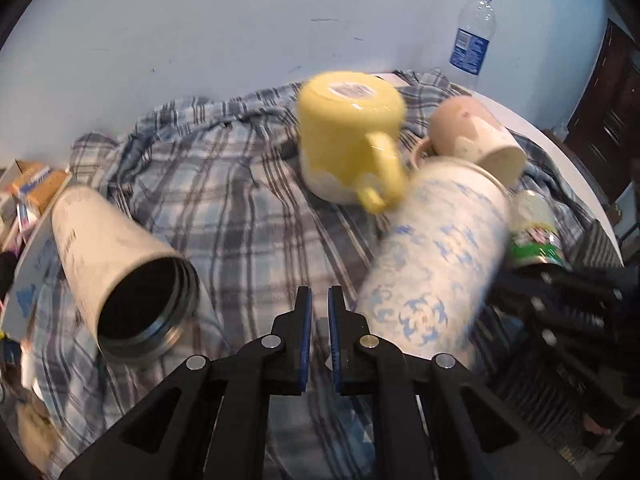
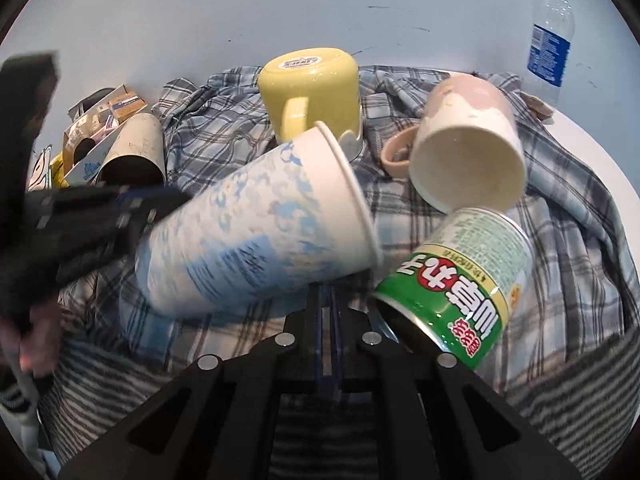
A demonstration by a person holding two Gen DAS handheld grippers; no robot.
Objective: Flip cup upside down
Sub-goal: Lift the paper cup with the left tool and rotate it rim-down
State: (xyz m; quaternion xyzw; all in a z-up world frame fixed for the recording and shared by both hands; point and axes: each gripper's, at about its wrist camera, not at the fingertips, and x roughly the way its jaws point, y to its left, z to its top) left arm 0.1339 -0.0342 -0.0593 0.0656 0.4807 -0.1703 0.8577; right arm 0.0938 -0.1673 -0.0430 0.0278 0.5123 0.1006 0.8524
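A white paper cup with blue patterns is tilted on its side above the plaid cloth, its rim pointing up and right; it is blurred. It also shows in the left wrist view. My right gripper is shut on the cup's wall near its lower edge. My left gripper has its jaws nearly closed with a narrow gap and nothing between them, just left of the cup.
A yellow mug stands upside down at the back. A pink mug and a green can lie on their sides at the right. A white tumbler lies at the left. A water bottle stands far right.
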